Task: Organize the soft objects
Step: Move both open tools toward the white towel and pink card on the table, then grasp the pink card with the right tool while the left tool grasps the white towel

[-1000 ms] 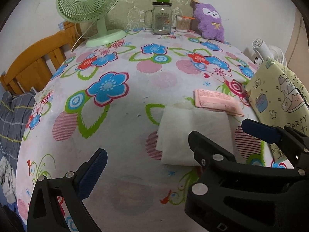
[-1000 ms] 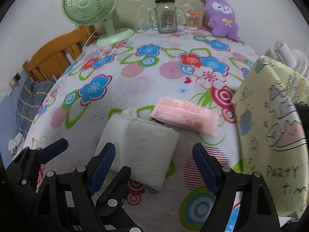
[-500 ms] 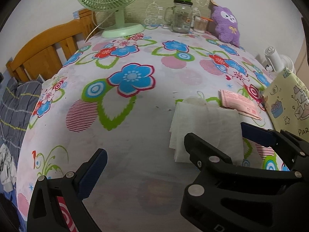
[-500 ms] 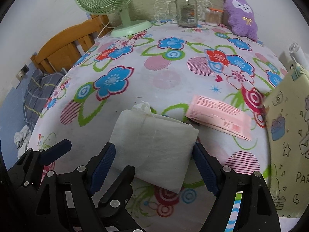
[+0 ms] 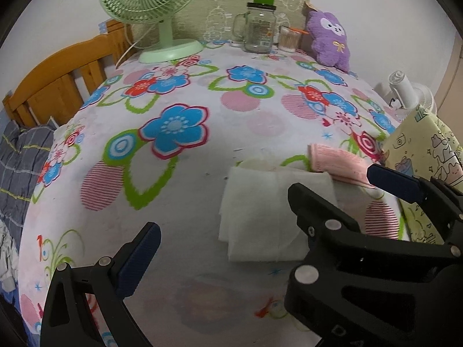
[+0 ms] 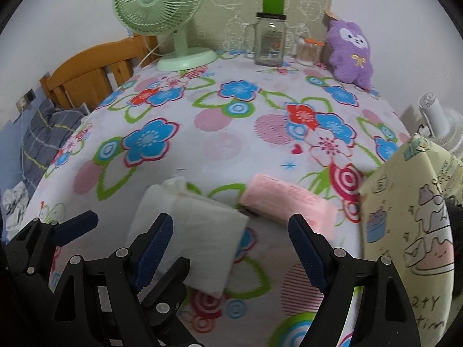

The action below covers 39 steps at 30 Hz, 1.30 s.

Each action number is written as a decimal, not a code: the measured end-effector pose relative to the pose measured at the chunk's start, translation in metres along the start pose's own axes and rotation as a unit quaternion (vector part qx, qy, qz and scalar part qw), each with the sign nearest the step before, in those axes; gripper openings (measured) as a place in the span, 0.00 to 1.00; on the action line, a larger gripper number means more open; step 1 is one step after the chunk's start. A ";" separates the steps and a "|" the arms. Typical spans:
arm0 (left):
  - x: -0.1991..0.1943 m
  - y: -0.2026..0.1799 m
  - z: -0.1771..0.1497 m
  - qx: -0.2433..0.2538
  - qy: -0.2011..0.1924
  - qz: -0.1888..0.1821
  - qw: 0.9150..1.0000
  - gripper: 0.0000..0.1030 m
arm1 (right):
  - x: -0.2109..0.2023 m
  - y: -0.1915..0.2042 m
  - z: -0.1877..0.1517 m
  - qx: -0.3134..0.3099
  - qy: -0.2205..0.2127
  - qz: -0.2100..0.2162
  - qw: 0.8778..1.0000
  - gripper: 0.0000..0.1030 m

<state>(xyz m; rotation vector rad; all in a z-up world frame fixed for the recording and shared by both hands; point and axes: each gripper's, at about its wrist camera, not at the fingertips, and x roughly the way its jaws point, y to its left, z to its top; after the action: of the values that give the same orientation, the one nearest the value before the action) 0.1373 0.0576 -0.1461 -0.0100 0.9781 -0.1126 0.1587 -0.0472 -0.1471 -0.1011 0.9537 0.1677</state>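
A white soft pack lies on the flowered cloth near the front. A pink soft pack lies just behind and to its right. A purple plush toy sits at the far right back. My left gripper is open and empty, left of the white pack. My right gripper is open and empty, low over the white pack's right end; in the left wrist view it hangs over the white pack.
A yellow cartoon-print bag stands at the right edge. A green fan, a glass jar and a small cup stand at the back. A wooden bed frame is at the left.
Both views have swung back to the right. My right gripper has shifted right along the white pack toward the pink pack. Nothing has been taken hold of.
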 end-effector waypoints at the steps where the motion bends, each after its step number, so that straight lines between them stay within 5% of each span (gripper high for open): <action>1: 0.002 -0.003 0.001 0.001 0.001 -0.002 1.000 1.00 | 0.001 -0.003 0.000 0.003 0.000 -0.002 1.000 0.82; 20: 0.021 -0.026 0.011 -0.007 0.006 -0.012 1.000 0.97 | 0.012 -0.033 0.007 0.013 -0.003 -0.016 1.000 0.82; 31: 0.018 -0.026 0.015 0.002 -0.026 -0.033 0.999 0.43 | 0.019 -0.036 0.009 0.025 0.001 -0.011 1.000 0.82; 39: 0.016 -0.011 0.020 -0.013 -0.030 -0.014 0.999 0.26 | 0.020 -0.038 0.014 0.041 -0.001 -0.013 0.999 0.82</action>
<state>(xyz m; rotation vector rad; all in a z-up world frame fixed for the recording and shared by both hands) 0.1618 0.0438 -0.1475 -0.0519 0.9193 -0.1247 0.1881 -0.0802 -0.1553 -0.0379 0.9547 0.1042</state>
